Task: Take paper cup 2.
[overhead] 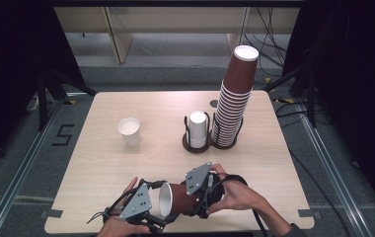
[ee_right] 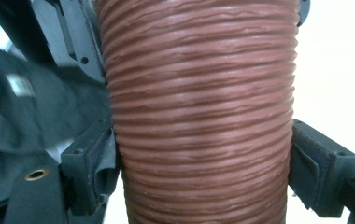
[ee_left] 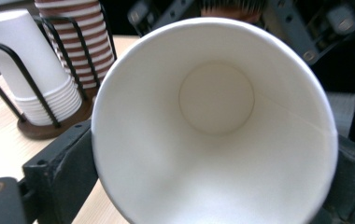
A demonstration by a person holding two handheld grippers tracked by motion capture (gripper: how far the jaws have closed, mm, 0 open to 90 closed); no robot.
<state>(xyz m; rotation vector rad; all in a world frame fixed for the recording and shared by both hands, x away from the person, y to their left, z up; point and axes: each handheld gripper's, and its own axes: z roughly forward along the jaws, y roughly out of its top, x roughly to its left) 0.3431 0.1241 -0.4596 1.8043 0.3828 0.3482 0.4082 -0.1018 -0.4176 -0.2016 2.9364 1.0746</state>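
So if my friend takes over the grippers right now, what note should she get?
Right gripper: shut on the brown cup, jaws pressing its ribbed sides; the cup lies sideways above the table's near edge, mouth toward the left gripper.
Left gripper: at the cup's white rim, a jaw on each side; whether it squeezes, I cannot tell.
On the table: a single white cup standing upright, and a rack holding a short white stack and a tall brown stack.
Done: one brown cup is in hand.
Left: probably separating it or setting it down; the goal spot is unclear.
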